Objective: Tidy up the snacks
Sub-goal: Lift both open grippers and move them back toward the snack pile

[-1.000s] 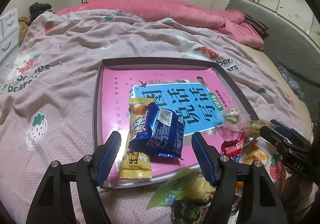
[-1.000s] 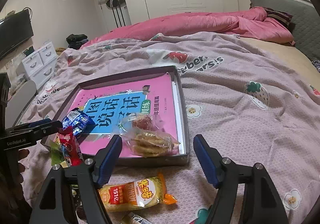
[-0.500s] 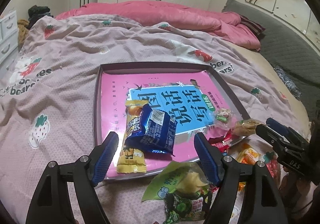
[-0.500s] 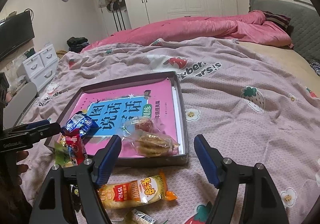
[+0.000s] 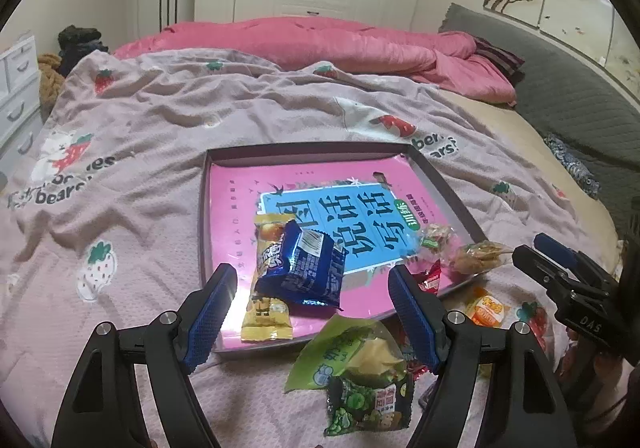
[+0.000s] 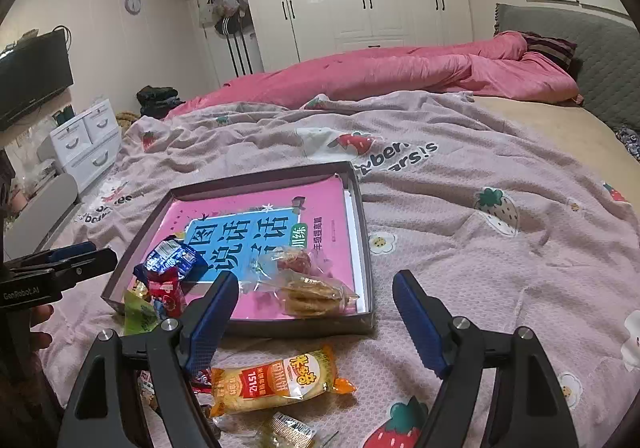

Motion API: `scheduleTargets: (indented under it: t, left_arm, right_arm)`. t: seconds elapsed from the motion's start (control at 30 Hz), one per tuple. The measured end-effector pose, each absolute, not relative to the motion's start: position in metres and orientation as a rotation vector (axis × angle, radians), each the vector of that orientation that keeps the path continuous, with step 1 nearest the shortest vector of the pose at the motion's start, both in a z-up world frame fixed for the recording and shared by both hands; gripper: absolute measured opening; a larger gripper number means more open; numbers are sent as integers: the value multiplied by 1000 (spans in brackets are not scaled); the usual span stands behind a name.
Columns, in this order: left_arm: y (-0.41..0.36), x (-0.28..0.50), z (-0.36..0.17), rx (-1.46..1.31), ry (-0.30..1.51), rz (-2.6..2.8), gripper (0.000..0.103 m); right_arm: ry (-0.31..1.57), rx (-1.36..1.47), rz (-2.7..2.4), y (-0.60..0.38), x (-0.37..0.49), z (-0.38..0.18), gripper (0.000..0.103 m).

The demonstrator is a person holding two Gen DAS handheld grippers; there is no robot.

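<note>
Snacks are being gathered into a shallow tray [image 5: 206, 216] that is lying on the bed's strawberry-print blanket [image 5: 132, 136], with a pink book [image 5: 240, 188] lining its floor. Both tongs are being held released and empty: the left tongs [image 5: 312, 312] are hovering over the tray's near edge, and the right tongs [image 6: 316, 312] are hovering above the blanket just in front of the tray.

A blue wrapper [image 5: 304, 272] is lying across a yellow packet [image 5: 266, 312] inside the tray, near the left wall, and a clear bag of biscuits [image 6: 316, 294] is sitting in the near right corner. Outside the tray, a green packet [image 5: 344, 352], a dark green candy pack [image 5: 370, 400] and an orange rice-cracker bar [image 6: 276, 380] are waiting on the blanket.

The orange bar is judged the likely next pick for the right tongs. It is best pinched across its narrow middle, gently, since crackers are probably brittle. It should be lifted clear of the tray's rim and set in the bare far half, so that nothing is being piled.
</note>
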State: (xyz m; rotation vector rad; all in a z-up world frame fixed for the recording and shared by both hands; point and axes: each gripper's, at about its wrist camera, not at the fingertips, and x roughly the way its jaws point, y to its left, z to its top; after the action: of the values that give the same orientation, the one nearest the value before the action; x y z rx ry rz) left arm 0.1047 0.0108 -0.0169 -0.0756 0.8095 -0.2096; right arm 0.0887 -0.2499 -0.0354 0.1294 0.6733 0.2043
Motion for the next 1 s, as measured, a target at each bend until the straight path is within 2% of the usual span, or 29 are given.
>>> scheduleTargets:
  t: [0.37, 1.0]
  left_arm:
    - [30, 92, 6, -117, 767, -196, 79]
    - [36, 73, -1, -118, 810, -213, 79]
  right_arm:
    - [643, 184, 209, -258, 77, -19, 79]
    - [649, 171, 155, -270, 59, -13, 79]
